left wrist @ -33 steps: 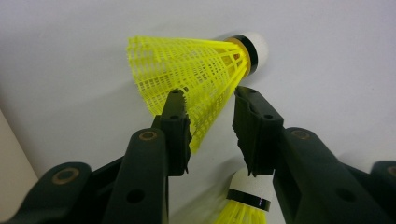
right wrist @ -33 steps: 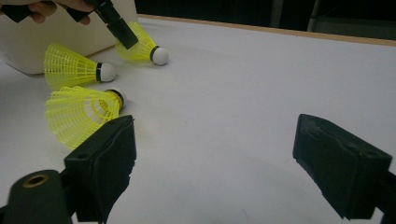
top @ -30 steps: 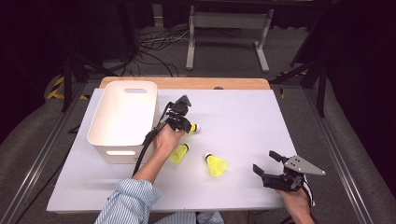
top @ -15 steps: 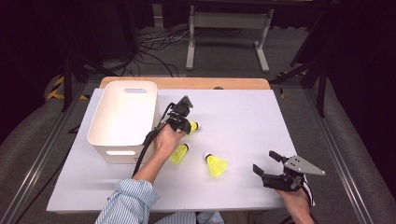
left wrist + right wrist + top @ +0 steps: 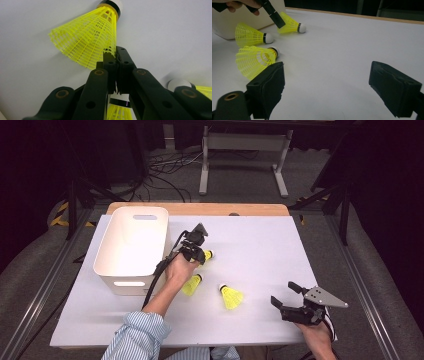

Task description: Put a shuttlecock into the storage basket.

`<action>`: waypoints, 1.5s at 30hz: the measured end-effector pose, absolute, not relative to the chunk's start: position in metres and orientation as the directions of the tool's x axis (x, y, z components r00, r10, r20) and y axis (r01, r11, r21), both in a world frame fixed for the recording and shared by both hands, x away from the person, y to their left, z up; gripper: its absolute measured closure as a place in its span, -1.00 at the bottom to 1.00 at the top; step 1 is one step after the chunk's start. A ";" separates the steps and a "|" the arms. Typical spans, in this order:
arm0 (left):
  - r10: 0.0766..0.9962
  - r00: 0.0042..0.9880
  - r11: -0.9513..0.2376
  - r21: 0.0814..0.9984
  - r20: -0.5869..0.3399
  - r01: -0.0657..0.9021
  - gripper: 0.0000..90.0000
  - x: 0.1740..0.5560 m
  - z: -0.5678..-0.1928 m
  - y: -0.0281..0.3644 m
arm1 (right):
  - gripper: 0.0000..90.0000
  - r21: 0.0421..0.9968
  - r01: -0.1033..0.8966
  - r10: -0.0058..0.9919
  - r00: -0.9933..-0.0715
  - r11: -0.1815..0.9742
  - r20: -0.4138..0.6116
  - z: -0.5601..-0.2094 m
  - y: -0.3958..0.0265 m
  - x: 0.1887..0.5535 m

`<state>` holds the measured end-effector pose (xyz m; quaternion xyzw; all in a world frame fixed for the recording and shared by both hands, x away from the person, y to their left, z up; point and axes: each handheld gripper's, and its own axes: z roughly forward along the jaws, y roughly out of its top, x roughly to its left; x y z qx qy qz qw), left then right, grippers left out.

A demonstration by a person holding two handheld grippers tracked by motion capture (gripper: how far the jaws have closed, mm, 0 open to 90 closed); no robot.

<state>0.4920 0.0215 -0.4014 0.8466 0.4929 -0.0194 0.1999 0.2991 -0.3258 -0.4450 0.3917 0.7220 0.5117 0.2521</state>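
1. The left gripper (image 5: 115, 53) has just been closing its jaws; they now stand together, pinching a thin edge of the yellow mesh skirt of the farthest shuttlecock (image 5: 86, 37). Judged from that, the grasp step looks done and a lift toward the white bin (image 5: 131, 251) would come next.
2. The grip catches only the skirt's rim, so the shuttlecock may swing or slip when raised. Its cork end points away from the jaws, resting on the white table (image 5: 260, 250).
3. Two more shuttlecocks (image 5: 192, 284) (image 5: 231, 296) lie nearer the person.
4. The right gripper (image 5: 286, 296) rests with jaws wide apart, holding nothing, well apart from the bin.
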 end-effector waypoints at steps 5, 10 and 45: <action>0.826 0.514 -0.435 0.319 -0.230 0.842 0.95 0.492 -0.402 0.022 | -0.69 0.936 0.308 0.823 -0.566 0.169 0.037 -0.445 -0.326 0.299; 0.825 0.516 -0.437 0.320 -0.231 0.841 0.95 0.492 -0.402 0.022 | -0.69 0.936 0.308 0.824 -0.566 0.168 0.038 -0.445 -0.326 0.299; 0.818 0.525 -0.446 0.318 -0.234 0.837 0.95 0.492 -0.402 0.021 | -0.69 0.936 0.308 0.824 -0.566 0.167 0.039 -0.445 -0.326 0.299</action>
